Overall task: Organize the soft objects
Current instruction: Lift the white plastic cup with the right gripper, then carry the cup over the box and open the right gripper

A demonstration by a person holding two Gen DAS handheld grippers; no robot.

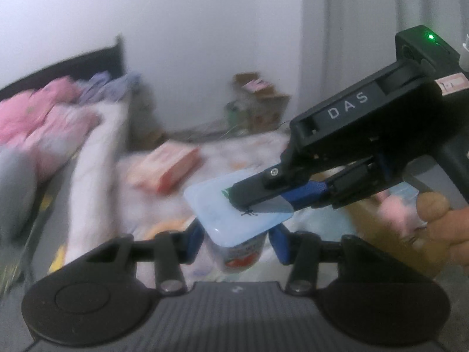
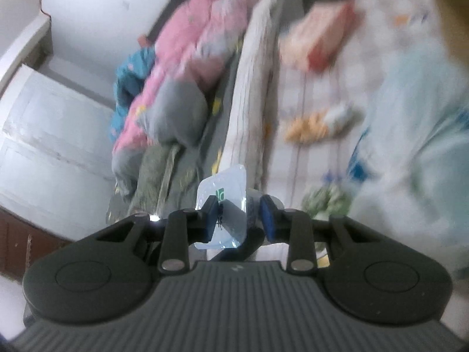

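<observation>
Above the blurred bed (image 1: 96,146), both grippers grip one pouch (image 1: 234,208): left gripper (image 1: 236,242) clamps its lower body, right gripper (image 2: 239,218) pinches its pale-blue top; a box (image 1: 167,170) lies beyond.

White walls (image 1: 190,29) and a dark headboard (image 1: 88,61) behind the bed.

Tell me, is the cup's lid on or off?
On. The blue lid covers the cup; the right claw pinches its edge.
</observation>
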